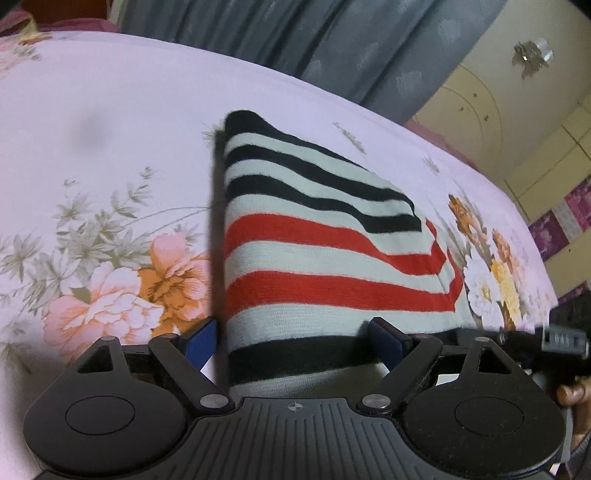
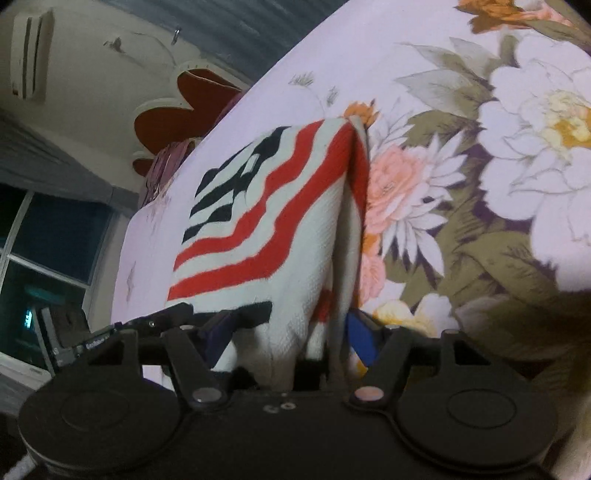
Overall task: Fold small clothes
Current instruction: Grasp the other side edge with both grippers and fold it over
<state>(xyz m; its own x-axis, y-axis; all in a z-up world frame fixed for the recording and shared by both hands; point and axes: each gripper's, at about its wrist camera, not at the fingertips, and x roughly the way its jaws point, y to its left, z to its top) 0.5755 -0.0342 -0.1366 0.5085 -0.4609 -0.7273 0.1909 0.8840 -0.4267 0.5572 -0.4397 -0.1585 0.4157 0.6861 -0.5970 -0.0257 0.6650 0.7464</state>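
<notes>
While both claws flank striped garment (image 1: 325, 258) hem, bedsheet (image 1: 110, 129) surrounds.

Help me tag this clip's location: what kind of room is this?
Probably a bedroom: the striped red, black and white knit garment lies on a pink floral bedsheet, with grey curtains and a cream wardrobe behind.

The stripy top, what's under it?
Under the stripy top lies the flowery bedsheet, showing all round it. A folded layer of the top peeks out at one edge. The sheet directly beneath is covered, so anything there is hidden.
</notes>
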